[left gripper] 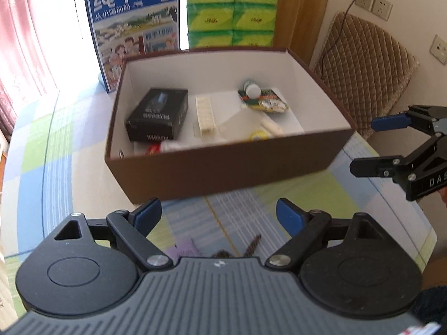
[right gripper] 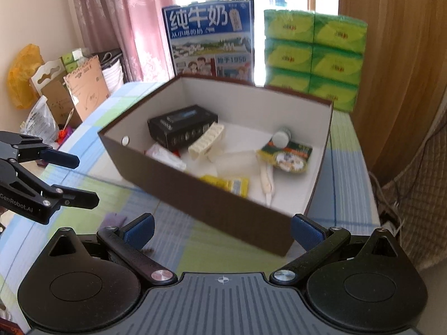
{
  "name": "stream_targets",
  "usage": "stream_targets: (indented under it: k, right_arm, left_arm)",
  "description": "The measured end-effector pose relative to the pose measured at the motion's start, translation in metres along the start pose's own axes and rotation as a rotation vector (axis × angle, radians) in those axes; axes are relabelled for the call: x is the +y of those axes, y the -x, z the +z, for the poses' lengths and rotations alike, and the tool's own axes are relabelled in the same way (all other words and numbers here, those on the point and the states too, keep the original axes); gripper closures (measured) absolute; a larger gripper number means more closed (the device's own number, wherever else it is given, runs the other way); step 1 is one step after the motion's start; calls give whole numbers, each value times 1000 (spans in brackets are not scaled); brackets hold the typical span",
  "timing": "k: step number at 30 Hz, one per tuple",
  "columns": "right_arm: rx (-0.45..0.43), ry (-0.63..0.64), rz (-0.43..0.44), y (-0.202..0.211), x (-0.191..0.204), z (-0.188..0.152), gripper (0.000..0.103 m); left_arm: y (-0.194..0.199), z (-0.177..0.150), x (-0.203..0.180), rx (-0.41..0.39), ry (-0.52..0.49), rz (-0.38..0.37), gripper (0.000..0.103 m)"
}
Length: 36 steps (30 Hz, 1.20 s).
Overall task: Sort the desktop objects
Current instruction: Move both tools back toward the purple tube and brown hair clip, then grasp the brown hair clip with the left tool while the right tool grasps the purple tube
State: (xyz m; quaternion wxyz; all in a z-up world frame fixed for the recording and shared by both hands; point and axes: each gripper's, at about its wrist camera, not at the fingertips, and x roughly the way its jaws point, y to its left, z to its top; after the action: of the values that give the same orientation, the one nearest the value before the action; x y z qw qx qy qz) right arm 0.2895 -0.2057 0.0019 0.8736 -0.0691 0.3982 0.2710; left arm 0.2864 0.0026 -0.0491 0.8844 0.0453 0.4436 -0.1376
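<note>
A brown open box (left gripper: pixel 223 167) (right gripper: pixel 195 195) stands on the checked tablecloth. Inside lie a black carton (left gripper: pixel 157 113) (right gripper: pixel 181 125), a cream pill organizer (left gripper: pixel 205 117) (right gripper: pixel 206 141), a small white-capped bottle (left gripper: pixel 252 89) (right gripper: pixel 280 136), a colourful packet (left gripper: pixel 268 103) (right gripper: pixel 287 157) and a yellow packet (right gripper: pixel 232 184). My left gripper (left gripper: pixel 219 217) (right gripper: pixel 81 178) is open and empty, just short of the box's near wall. My right gripper (right gripper: pixel 222 230) (left gripper: pixel 366 142) is open and empty near the box's right corner. A purple card (left gripper: pixel 184 248) and a brown brush-like item (left gripper: pixel 251 245) lie below the left gripper.
A blue milk carton box (left gripper: pixel 134 28) (right gripper: pixel 209 36) and stacked green tissue packs (left gripper: pixel 232 11) (right gripper: pixel 315 55) stand behind the brown box. A quilted cushion (left gripper: pixel 363 78) leans on the right wall. Cardboard and bags (right gripper: pixel 69 92) sit off the table's left side.
</note>
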Motion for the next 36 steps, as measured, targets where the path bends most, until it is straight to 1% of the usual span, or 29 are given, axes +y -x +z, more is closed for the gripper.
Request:
stream_targets:
  k: [9,15,20,22,25,29,30,31,32,34,35,36]
  right_arm:
    - [98,-43,-12,-12,-2,-36,2]
    - [142,-71,-34,-16,-7,-53,2]
    - [157,-97,-44,-14,-13,-60,2]
    - [158,-105,-51,-13,-15,-61,2]
    - [157,-117,-58,-11,-19,-61,2]
    - [159,-132,-68,-9,-24,-63,2]
    - [160,-137,-69,-8,-25,-64,2]
    - [160,-141,-70,-8,-25,-65,2]
    - [162,-146,-70,-8,-26,-66,2]
    - [164,-152,-71,-7,-28,-68,2]
    - [166,-156,-71,-7,-28,-69,2]
    - [168,-159,-72,-7,-28,-70,2]
  left_arm:
    - [-16,-36,-12,52,-68,-10,18]
    - [-29,-47,-19,78,-127,-31,22]
    - [-48,-52,-20,123,-158,-68,24]
    - [-56,-52,-21,146,-171,-60,31]
    - [-68,-52,-22,166,-194,-72,37]
    - [-81,-52,-23,203,-217,-82,41]
    - [-84,-53,-22,214,-222,-84,45]
    - [-88,-53,-22,225,-225,-86,51]
    - [-91,-54,-22,234,-228,-86,54]
    - [-97,-57,-24,250,-244,-79,57]
    - [-98,-58,-25,243,-266,-68,57]
    - [-98,-58,-26,239,-276,-70,58]
